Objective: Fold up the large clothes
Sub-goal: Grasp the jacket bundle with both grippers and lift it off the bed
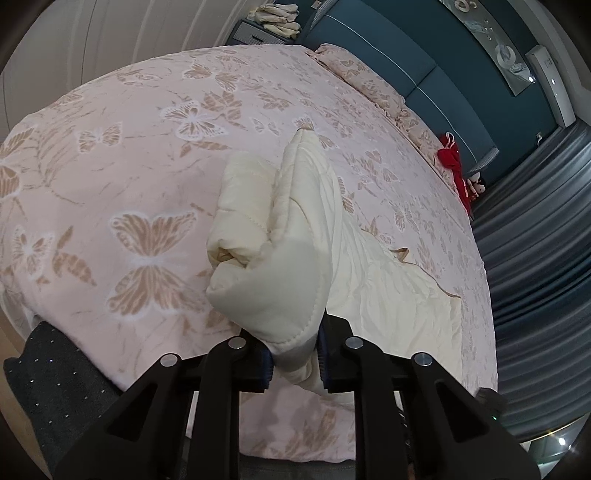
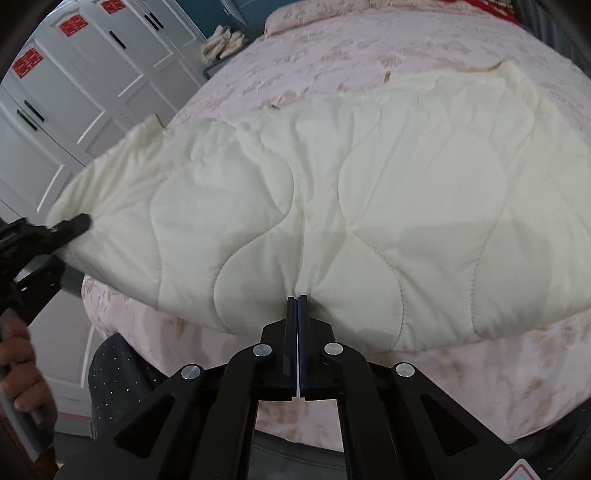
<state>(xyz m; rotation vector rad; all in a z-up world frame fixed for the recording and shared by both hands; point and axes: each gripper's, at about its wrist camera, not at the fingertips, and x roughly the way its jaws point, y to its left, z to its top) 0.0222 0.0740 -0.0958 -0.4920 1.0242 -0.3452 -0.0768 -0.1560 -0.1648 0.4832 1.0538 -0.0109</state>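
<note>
Sprawling across most of both views is the bed (image 1: pixel 147 147), covered in a pink butterfly-print spread, so I'll use that as the reference. On top of the bed, toward its near edge, lies the cream quilted garment (image 2: pixel 369 184), with its near hem lifted off the spread. Past the bed's far corner sits a pile of folded cream clothes (image 1: pixel 275 18) on a small cabinet, and a red item (image 1: pixel 452 158) lies at the bed's far side by the pillows. At the bed's near edge, the left gripper (image 1: pixel 295 358) is clamped on a bunched corner of the garment, while the right gripper (image 2: pixel 297 299) is pinched tight on the hem, fabric puckering at its tips.
</note>
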